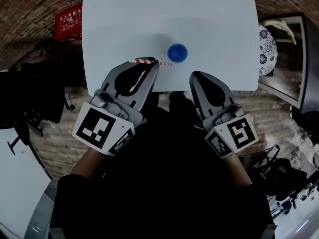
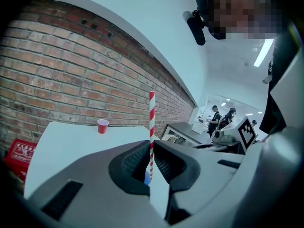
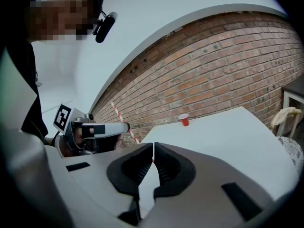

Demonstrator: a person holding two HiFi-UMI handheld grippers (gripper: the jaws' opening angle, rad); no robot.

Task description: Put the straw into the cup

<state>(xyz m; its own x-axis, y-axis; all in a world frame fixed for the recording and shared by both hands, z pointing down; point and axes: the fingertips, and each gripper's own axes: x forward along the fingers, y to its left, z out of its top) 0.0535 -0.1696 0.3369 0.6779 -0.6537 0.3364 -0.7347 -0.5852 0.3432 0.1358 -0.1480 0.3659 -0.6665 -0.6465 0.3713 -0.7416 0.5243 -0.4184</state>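
Straw (image 1: 163, 62) pinched in left tongs (image 1: 151, 65), tip beside cup (image 1: 177, 52); right tongs (image 1: 195, 77) pressed together.

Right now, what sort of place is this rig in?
Probably an indoor office or lab-type workspace: exposed brick wall, a plain white table, and people standing under ceiling strip lights farther back.

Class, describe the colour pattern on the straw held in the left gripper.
Red and white stripes on the straw, clearest in the left gripper view.

Open white table (image 1: 124, 24) around lone cup (image 1: 177, 52), brick wall (image 2: 71, 80) beyond far edge
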